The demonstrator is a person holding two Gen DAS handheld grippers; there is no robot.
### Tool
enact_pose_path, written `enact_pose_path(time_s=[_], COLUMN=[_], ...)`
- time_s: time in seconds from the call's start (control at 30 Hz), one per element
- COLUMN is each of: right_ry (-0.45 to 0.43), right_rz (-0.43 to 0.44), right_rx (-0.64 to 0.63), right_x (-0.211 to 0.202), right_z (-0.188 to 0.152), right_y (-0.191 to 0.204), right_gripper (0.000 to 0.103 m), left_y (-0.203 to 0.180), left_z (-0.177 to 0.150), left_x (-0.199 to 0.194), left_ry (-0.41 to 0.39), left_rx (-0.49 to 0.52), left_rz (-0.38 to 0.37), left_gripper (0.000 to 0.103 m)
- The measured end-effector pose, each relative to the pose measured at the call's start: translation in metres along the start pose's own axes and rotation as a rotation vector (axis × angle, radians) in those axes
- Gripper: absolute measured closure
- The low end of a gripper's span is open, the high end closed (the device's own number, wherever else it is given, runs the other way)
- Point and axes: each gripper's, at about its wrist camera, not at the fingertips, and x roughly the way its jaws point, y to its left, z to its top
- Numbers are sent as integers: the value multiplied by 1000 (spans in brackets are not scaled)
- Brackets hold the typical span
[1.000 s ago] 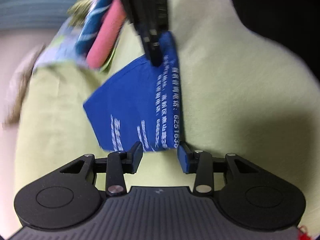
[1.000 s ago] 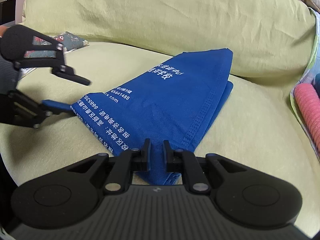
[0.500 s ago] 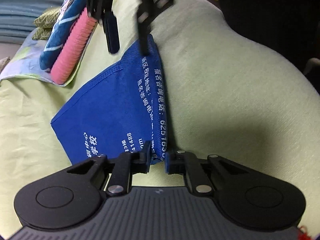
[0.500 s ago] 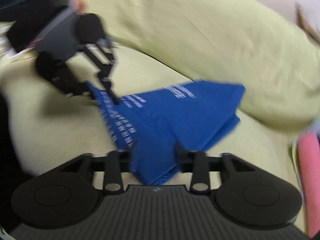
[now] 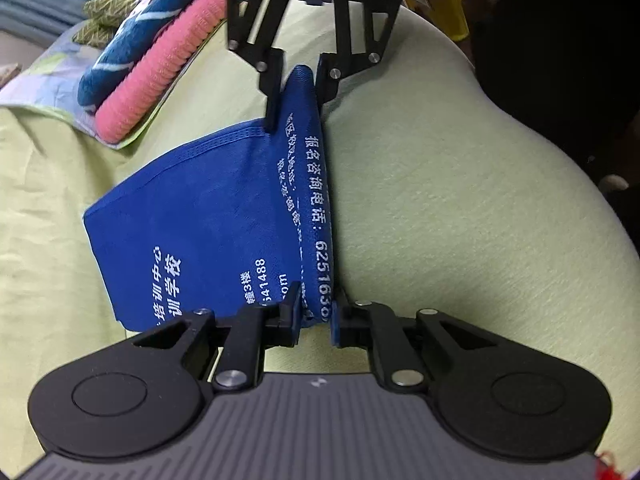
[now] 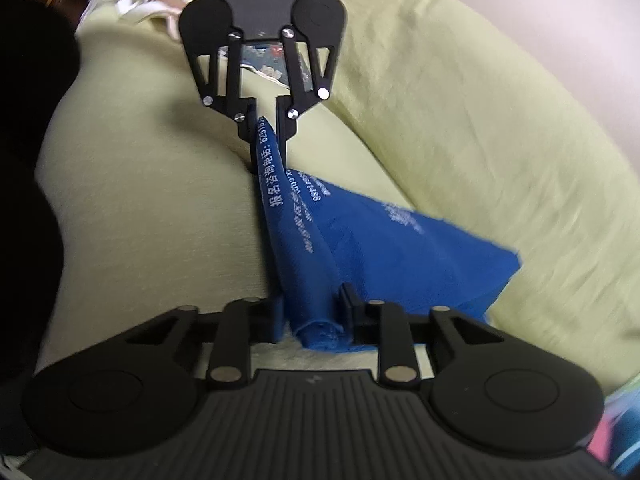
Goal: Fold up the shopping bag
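Bag: I saw one blue non-woven shopping bag with white print [image 5: 208, 216], folded, lying on the yellow-green sofa cushion [image 5: 440, 208].
Left gripper [image 5: 314, 316]: jaws narrow, gripping one end of its raised edge.
Right gripper [image 6: 310, 318]: jaws around the opposite end, fabric bunched between them.
Left view only: one pink ribbed roll [image 5: 160, 68].

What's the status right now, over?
Left tongs and right tongs each pinch one end of the bag. Its edge raised, the rest on the cushion. Nothing in the way.
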Motion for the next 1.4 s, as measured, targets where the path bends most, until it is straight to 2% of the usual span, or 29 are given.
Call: enact_pose_path(time_s=[0.17, 0.3, 0.43, 0.57, 0.67, 0.83, 0.93, 0.97, 1.07, 1.13, 1.17, 1.27, 1.4], right_ry=[79, 145, 215, 286, 319, 376, 403, 409, 417, 421, 423, 434, 446], right_rz=[140, 272, 402, 527, 581, 607, 594, 586, 558, 540, 530, 509, 482], right_rx=[339, 534, 778, 1053, 1200, 1399, 1455, 1459, 1450, 1442, 1438, 1398, 1356], right_x=[0, -4, 2, 20, 28, 42, 49, 50, 51, 51, 51, 49, 48], right_z=[8, 6, -11, -33, -51, -69, -73, -73, -70, -68, -67, -64, -58], right_y=[-36, -60, -89, -118, -128, -139, -141, -141, -141, -141, -141, -145, -148], right_gripper=[82, 82, 82, 83, 85, 86, 89, 89, 90, 90, 90, 91, 91], left_y=[19, 34, 53, 65, 71, 77, 79, 79, 76, 73, 70, 67, 61], left_z=[3, 8, 6, 0, -3, -5, -7, -8, -9, -9, -8, -4, 12], left_x=[-10, -19, -17, -12, -9, 3, 7, 7, 0, -8, -13, -27, -26], left_ry=[-10, -30, -37, -30, -29, -23, -21, -19, -2, 24, 37, 31, -15], left_rx=[-170, -249, -333, -382, -413, -454, -489, -498, -503, -480, -464, -449, -441], left_rz=[-77, -141, -211, -245, -255, -251, -234, -223, -165, -103, -66, -5, 5], left_gripper=[92, 92, 92, 92, 91, 89, 83, 77, 72, 76, 85, 85, 85])
